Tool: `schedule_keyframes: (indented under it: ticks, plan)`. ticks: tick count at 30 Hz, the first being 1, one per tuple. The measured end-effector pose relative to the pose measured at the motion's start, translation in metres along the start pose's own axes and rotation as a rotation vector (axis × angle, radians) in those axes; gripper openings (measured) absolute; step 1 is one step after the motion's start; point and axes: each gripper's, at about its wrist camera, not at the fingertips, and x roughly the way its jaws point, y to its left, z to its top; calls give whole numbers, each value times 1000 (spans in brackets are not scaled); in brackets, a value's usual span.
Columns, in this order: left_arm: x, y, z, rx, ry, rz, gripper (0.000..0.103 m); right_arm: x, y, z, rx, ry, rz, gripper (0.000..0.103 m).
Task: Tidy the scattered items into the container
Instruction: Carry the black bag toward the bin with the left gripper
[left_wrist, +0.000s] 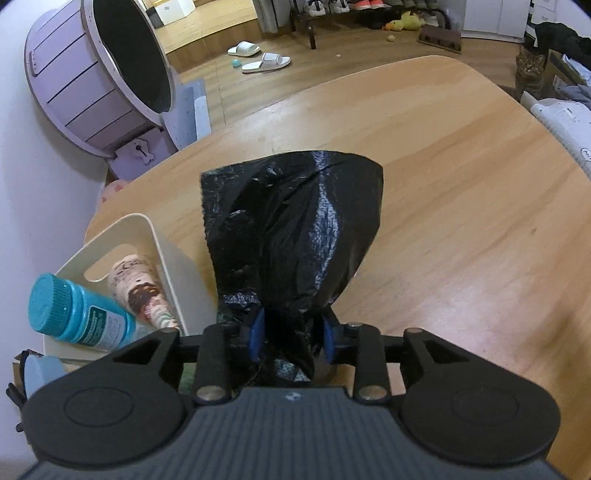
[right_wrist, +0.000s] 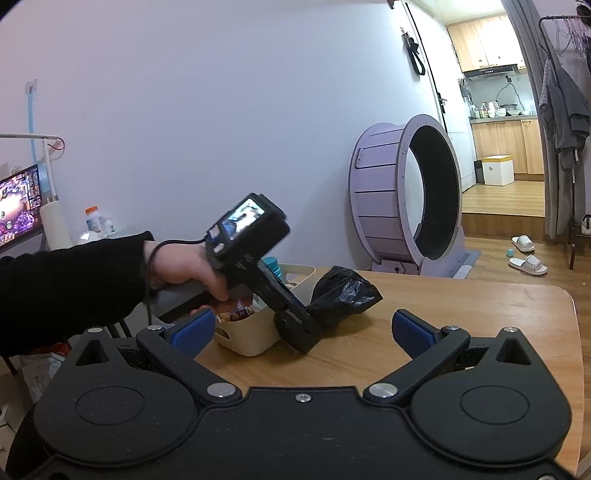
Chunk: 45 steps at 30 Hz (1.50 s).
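My left gripper (left_wrist: 293, 334) points steeply down over the wooden table (left_wrist: 461, 221), just right of the cream container (left_wrist: 159, 236). A crumpled black plastic bag (left_wrist: 295, 229) sticks up from between its blue pads (left_wrist: 258, 332), which stand a little apart; a thin gap shows at the right pad. The container holds a teal bottle (left_wrist: 74, 314) and a cone-shaped snack pack (left_wrist: 136, 288). In the right wrist view a hand (right_wrist: 181, 269) holds the left gripper (right_wrist: 295, 332) beside the container (right_wrist: 243, 339), the bag (right_wrist: 343, 291) jutting right. My right gripper (right_wrist: 301, 321) is open and holds nothing.
A purple cat wheel (left_wrist: 99, 81) stands on the floor beyond the table's far-left corner. A cat (left_wrist: 530, 70) sits past the far right, near papers (left_wrist: 565, 122) on the table edge. Slippers (left_wrist: 266, 62) lie on the floor. A monitor (right_wrist: 18, 206) glows at left.
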Motion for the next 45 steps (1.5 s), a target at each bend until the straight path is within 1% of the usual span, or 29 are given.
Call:
schedule_keyframes:
  ticks: [4, 5, 6, 7, 8, 9, 12, 16, 19, 21, 26, 31, 34, 38, 41, 43, 44, 45]
  plan:
    - [0, -1, -2, 5, -9, -39, 34, 0, 1, 1, 2, 1, -2, 103]
    - [1, -4, -3, 12, -3, -63, 34, 0, 2, 1, 1, 1, -1, 103]
    - [5, -7, -5, 20, 23, -81, 34, 0, 2, 1, -1, 2, -2, 103]
    - [6, -10, -8, 20, 13, -70, 36, 0, 2, 2, -2, 2, -1, 103]
    - [8, -13, -8, 29, 7, -27, 36, -1, 2, 2, -1, 1, 0, 103]
    - [8, -15, -8, 29, 4, -19, 36, -2, 2, 3, 0, 0, 0, 103]
    - [2, -15, -9, 32, -4, -28, 37, -3, 3, 3, -1, -1, 2, 103]
    - [-7, -8, -5, 20, -15, 4, 39, -4, -1, 3, 6, -4, -3, 103]
    - [-4, 3, 1, 9, -16, 41, 40, -4, -1, 3, 5, -5, -3, 103]
    - [-3, 4, 6, 2, -13, 59, 40, -3, 2, 1, 0, -4, -1, 103]
    - [5, 3, 10, 10, 22, 122, 42, -3, 2, -1, 1, -2, -3, 103]
    - [15, 1, 14, 8, 59, 134, 44, -4, 5, -2, -4, 1, -1, 103]
    - [20, -4, 17, 19, 76, 145, 50, -4, 4, -1, -5, 6, -5, 103]
    - [20, 0, 19, -20, 64, 121, 53, -6, 4, -1, -5, 5, -6, 103]
    - [18, -2, 16, -5, 40, 110, 53, -7, 5, 0, -5, 1, -5, 103]
    - [16, -5, 11, 33, 14, 109, 47, -7, 5, 0, -4, -1, -7, 103]
    - [14, -5, 10, 44, 1, 107, 42, -7, 6, -1, -4, -2, -6, 103]
    - [12, -7, 8, 50, -10, 106, 33, -7, 7, 0, -4, -2, -7, 103]
